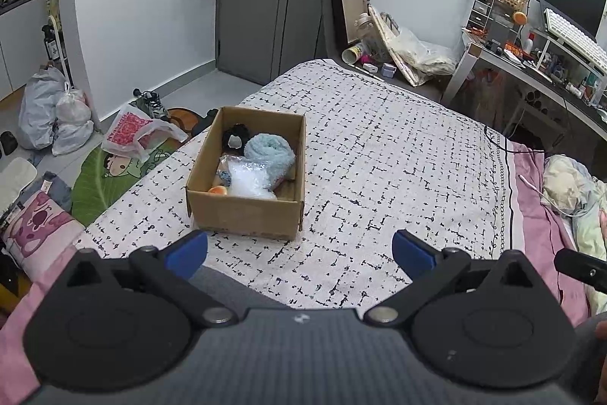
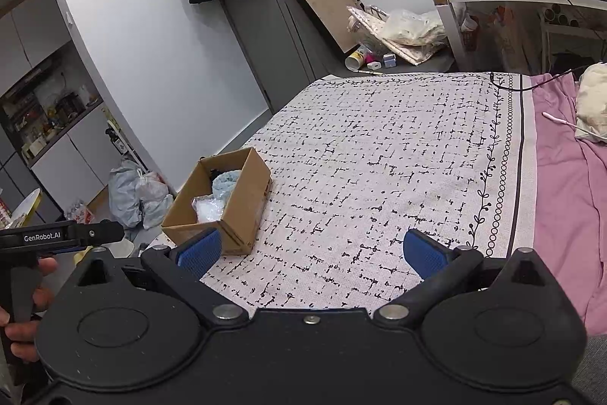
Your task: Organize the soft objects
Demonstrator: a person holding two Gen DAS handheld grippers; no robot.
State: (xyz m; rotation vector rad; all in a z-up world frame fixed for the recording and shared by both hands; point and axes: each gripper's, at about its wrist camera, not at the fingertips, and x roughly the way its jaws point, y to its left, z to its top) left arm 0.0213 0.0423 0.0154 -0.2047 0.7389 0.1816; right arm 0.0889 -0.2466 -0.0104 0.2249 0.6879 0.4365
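- While the left gripper hangs above the near part of the bed, its blue pads stand wide apart with nothing between them, seen from the left wrist.
- A cardboard box sits on the patterned blanket, close to the bed's left edge and ahead of the left pad.
- Inside the box, a light blue fluffy roll lies toward the far right corner, and a black plush item sits at the far wall just beside it.
- A clear crinkled plastic bag fills the near middle of the box, touching the blue roll; a small orange piece shows at the near left corner.
- Beyond the blanket's right edge lies a pink sheet.
- From the right wrist, the right gripper is likewise spread open and empty over the blanket's near edge.
- The box sits at the blanket's left edge, its near corner just behind the left pad; the blue roll and plastic bag show over its rim.
- At the left border a hand grips the handle of the other gripper tool.
- The rest of the blanket is bare up to its vine-patterned border.
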